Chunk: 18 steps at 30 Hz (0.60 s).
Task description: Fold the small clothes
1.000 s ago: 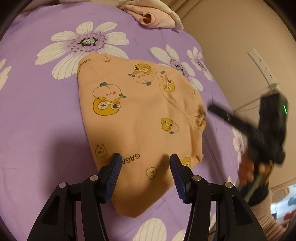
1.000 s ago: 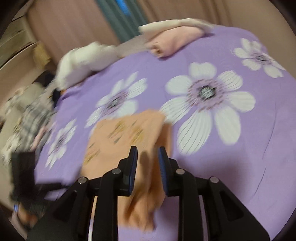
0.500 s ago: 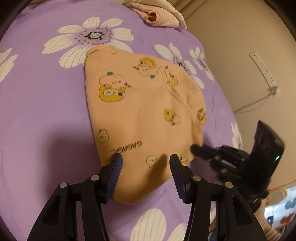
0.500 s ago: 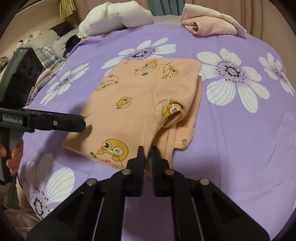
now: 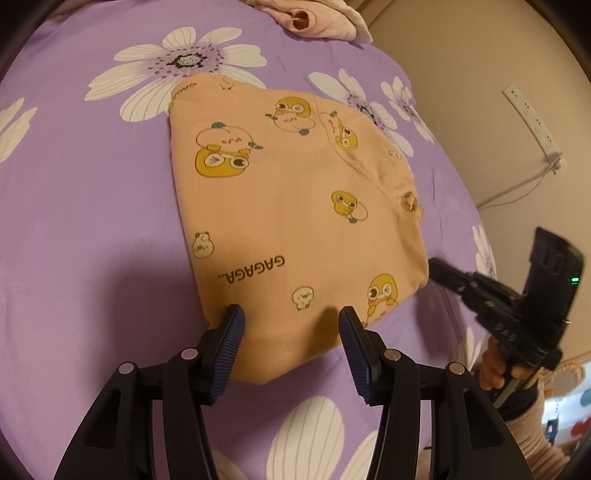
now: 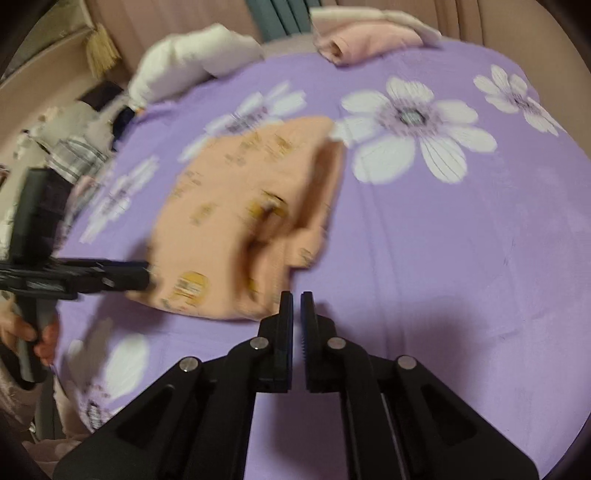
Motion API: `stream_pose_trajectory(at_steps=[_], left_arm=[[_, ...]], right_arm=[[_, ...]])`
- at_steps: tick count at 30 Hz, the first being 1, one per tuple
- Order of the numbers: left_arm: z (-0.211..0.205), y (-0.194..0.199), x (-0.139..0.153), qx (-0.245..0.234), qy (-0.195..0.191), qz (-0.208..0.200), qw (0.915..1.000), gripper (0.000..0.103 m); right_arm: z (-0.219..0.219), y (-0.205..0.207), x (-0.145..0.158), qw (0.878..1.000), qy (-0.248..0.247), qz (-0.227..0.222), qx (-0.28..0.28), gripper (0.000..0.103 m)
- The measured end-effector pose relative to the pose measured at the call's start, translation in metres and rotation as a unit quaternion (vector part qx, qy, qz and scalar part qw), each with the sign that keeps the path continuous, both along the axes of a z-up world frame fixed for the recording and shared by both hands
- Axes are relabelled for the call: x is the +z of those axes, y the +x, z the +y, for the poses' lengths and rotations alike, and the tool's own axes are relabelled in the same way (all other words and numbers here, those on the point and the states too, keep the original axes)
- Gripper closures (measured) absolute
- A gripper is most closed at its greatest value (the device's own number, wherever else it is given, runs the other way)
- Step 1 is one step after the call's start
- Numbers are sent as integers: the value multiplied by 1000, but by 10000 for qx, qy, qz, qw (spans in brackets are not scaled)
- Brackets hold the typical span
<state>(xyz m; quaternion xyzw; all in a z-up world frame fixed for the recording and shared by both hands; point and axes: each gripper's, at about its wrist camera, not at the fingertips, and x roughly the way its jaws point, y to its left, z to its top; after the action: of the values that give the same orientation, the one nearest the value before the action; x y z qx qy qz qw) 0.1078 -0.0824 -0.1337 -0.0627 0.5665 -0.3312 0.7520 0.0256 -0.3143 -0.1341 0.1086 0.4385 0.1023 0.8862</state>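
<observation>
You are looking down at a bed covered by a purple sheet printed with large white flowers. In the middle of it lies a small peach garment, folded into a rough rectangle and lying flat. It is printed with yellow cartoon ducks and the word "GAGAGA".

Your left gripper hangs over the near edge of the garment. Its jaws stand about half open, with the blue ribbed pads either side of the near hem. Nothing is clamped between them, and from this view you cannot tell whether the tips touch the cloth.

Your right gripper is just beside the garment's near right corner. Its jaws are drawn together until only a thin slit shows between the pads, and there is no cloth in that slit. The right wrist view is blurred, but the garment clearly lies ahead and to the left of the tips, with bare purple sheet beneath them.

In the left wrist view the right gripper shows at the right edge of the bed, held in your hand, its tips near the garment's right corner.

At the far edge of the bed sits a folded pink garment. A white pillow lies further left.
</observation>
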Motion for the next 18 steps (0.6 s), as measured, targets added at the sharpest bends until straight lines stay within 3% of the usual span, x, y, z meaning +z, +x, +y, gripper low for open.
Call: stream_pose_trajectory(at_steps=[7, 14, 18], left_arm=[[-5, -3, -2, 19, 98, -64, 9999, 51], [-1, -4, -6, 61, 0, -52, 10000, 51], [1, -4, -6, 65, -68, -41, 9999, 51]], right_arm=[[33, 10, 25, 9982, -78, -497, 317, 93], [52, 26, -7, 9961, -870, 0, 159, 98], [53, 20, -10, 9949, -993, -65, 147, 98]])
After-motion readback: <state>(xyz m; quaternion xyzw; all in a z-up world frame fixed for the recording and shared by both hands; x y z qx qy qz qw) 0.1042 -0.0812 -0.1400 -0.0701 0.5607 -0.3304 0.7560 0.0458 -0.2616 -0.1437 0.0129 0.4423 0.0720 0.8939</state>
